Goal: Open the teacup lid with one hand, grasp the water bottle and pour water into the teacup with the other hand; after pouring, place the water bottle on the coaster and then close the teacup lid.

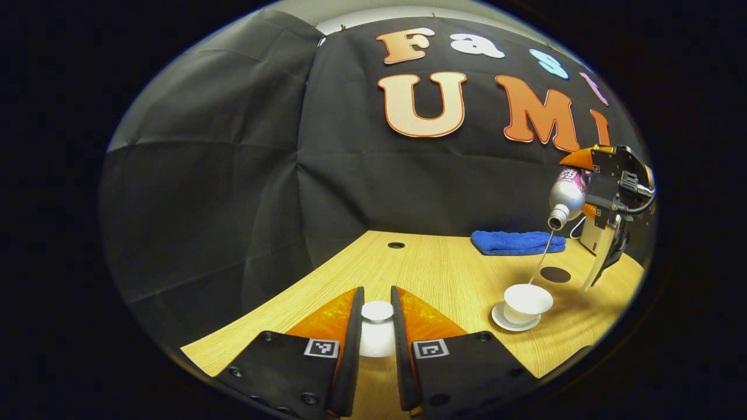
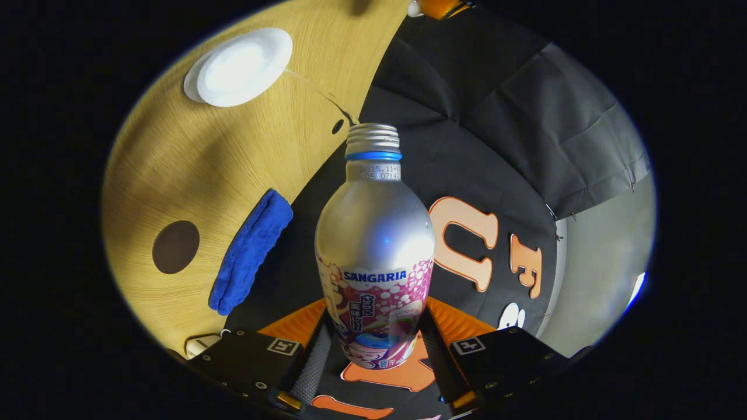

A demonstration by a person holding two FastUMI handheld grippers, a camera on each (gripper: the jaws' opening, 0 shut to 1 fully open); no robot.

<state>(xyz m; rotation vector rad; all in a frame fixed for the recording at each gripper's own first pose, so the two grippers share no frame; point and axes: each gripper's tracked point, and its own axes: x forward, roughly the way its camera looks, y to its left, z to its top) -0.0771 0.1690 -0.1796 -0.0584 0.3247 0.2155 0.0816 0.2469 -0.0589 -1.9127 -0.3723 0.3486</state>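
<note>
Lid: already off the teacup; the left gripper [image 1: 377, 344] has its fingers closed on the white lid [image 1: 377, 329] from both sides, low over the near part of the table [image 1: 432, 268], well apart from the cup.

Pour: under way, I judge; the right gripper [image 2: 373, 356] clamps its fingers on the lower body of the water bottle [image 2: 374, 256], which is tipped mouth-down, and a thin stream of water [image 1: 541, 256] runs from the mouth into the teacup [image 1: 527, 301].

Teacup: open, standing on its saucer [image 1: 502, 321] toward the right side of the table; how full it is I cannot tell.

Left to do: end the pour and right the bottle; set it on the dark round coaster [image 1: 555, 274]; bring the lid back onto the cup.

Coaster: bare, just behind the cup, between it and the folded blue cloth [image 1: 518, 242]; a short trip for the bottle.

Edges: the cup and coaster sit near the table's right edge, so the bottle has little margin on that side; the cloth crowds the coaster from the back.

Open room: a broad bare stretch of table lies between lid and cup, so the lid's way back looks free; a small dark hole [image 1: 396, 245] sits far back, out of the path.
</note>
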